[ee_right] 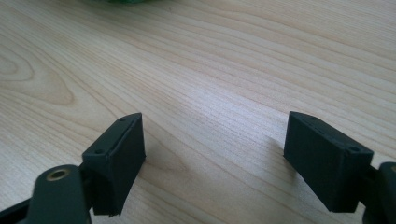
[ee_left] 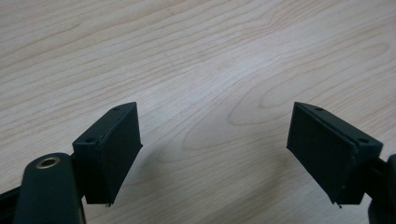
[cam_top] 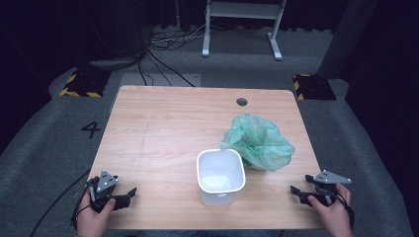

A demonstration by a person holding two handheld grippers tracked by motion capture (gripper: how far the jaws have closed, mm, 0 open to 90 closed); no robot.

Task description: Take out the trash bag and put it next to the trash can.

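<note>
white bin [cam_top: 220, 176] beside green bag [cam_top: 259, 141]

Setting: lab or test studio. Wooden table [cam_top: 148, 128] on grey carpet [cam_top: 49, 148], floor number "4" [cam_top: 91, 129], hazard-striped blocks [cam_top: 79, 85], loose cables [cam_top: 163, 42], dark curtained surround, white stand frame [cam_top: 242, 24] behind.

On the desk [cam_top: 163, 128] a tub [cam_top: 221, 176] stands near the front edge, a little right of the middle; a crumpled bag [cam_top: 259, 141] lies just behind and to the right of it, touching or nearly so; a hole [cam_top: 241, 101] sits in the desk near the far edge, behind the bag. The left tool [cam_top: 127, 193] rests at the front left corner, well apart from the tub; the right tool [cam_top: 298, 191] rests at the front right corner, right of the tub and before the bag; the 2 face inward.
</note>
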